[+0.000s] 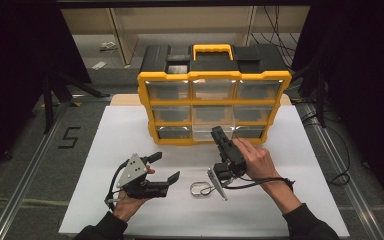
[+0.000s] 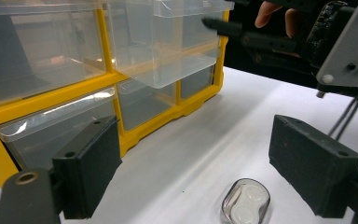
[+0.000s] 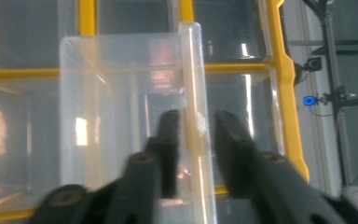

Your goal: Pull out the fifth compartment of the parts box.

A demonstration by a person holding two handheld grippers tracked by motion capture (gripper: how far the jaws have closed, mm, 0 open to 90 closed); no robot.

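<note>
**Drawer front between my right tongs, small case waiting by my left**

My right tongs (image 1: 219, 134) reach into the bottom row of the yellow-and-black organizer (image 1: 213, 95), at the pulled-out clear drawer (image 1: 211, 131) in the middle. In the right gripper view the drawer's front lip (image 3: 192, 93) stands between my two jaws, which are set narrow. One jaw lies behind the clear plastic and is blurred, and a thin gap shows beside the other, so the pads sit close to the lip without clearly pressing on it. The drawer's inside is washed out by reflections; I cannot make out any contents.

My left tongs (image 1: 167, 168) rest wide apart and empty on the white worktop (image 1: 130, 125), well back from the organizer. In the left gripper view the small clear case (image 2: 245, 206) lies on the worktop between and just ahead of my jaws, touching neither; its lower edge is cut off by the frame. From above, that case (image 1: 199, 189) sits between my two hands, partly masked by my right cable and grey plate. The organizer's top-row drawers glare too much to see into.
</note>
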